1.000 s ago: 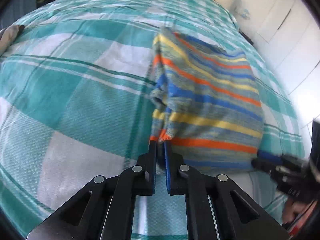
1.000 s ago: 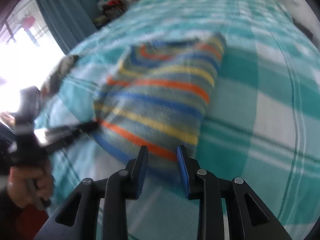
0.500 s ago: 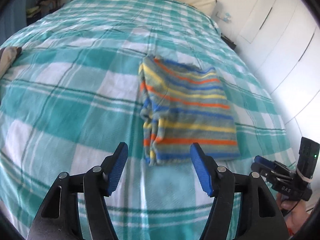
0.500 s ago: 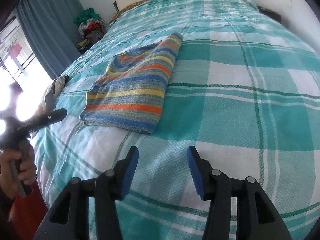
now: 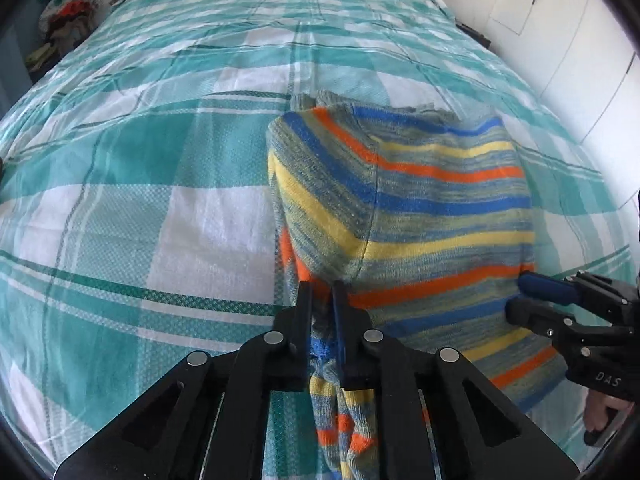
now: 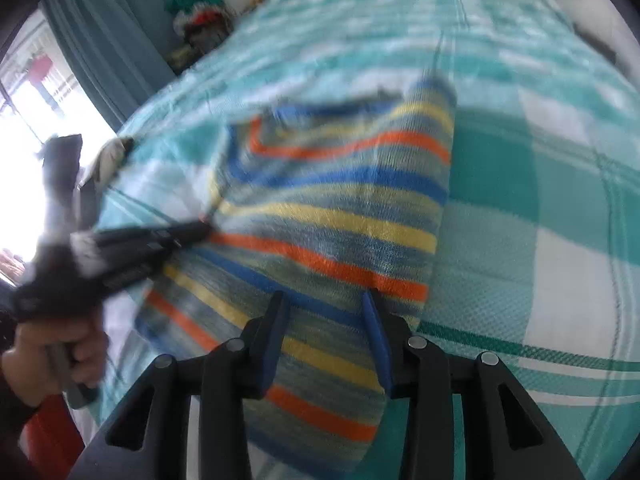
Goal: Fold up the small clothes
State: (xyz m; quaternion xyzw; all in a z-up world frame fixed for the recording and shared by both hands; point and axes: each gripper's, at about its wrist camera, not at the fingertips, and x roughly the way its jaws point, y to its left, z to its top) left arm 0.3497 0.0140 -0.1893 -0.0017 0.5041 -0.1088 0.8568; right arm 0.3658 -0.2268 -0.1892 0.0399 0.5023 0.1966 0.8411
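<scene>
Lying on a teal checked bed (image 5: 160, 216): striped sweater (image 5: 432, 200). Pinching its near left edge, lifting it: left gripper (image 5: 320, 300), closed on fabric. Straddling its near right edge: right gripper (image 6: 324, 312), jaws apart.

My striped knit garment (image 5: 420, 200), in blue, orange, yellow and grey bands, lies folded on the bed, its near left corner bunched up and lifted off the cover
</scene>
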